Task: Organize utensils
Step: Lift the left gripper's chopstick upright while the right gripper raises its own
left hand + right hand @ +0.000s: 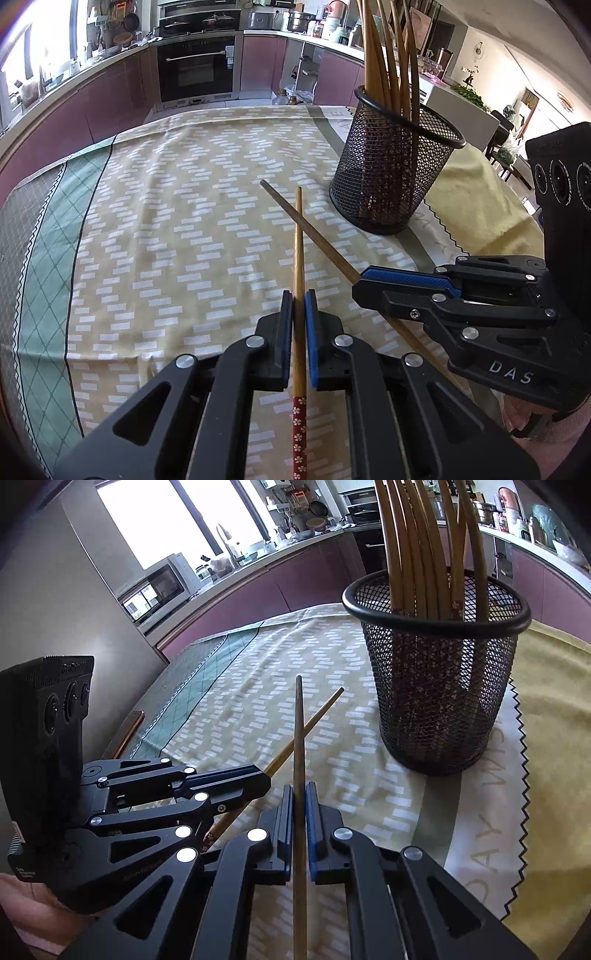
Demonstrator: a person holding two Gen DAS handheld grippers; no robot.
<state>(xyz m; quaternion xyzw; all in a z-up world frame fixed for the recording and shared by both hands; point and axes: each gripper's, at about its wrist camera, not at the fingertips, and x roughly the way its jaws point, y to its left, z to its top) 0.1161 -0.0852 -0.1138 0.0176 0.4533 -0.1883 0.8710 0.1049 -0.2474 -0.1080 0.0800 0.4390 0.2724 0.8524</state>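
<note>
Chopsticks are what we are sorting, and we hold one in each gripper. Nearest us, the left gripper (299, 295) is clamped on the lighter chopstick (298, 240), the one with a red flowered end; its jaws press on the shaft from both sides. The right gripper (299, 788) is likewise clamped on the darker chopstick (298, 731). Both sticks point forward and down over the patterned tablecloth (166, 229), and their far ends cross just ahead of the jaws; whether they touch there we cannot tell. Farther off, to the right, stands the black mesh holder (439, 686) with a bundle of chopsticks (417, 546) already upright in it. We judge this to be the carry step: next each stick must be lifted, tipped upright over the rim, and let go inside without knocking the holder.
</note>
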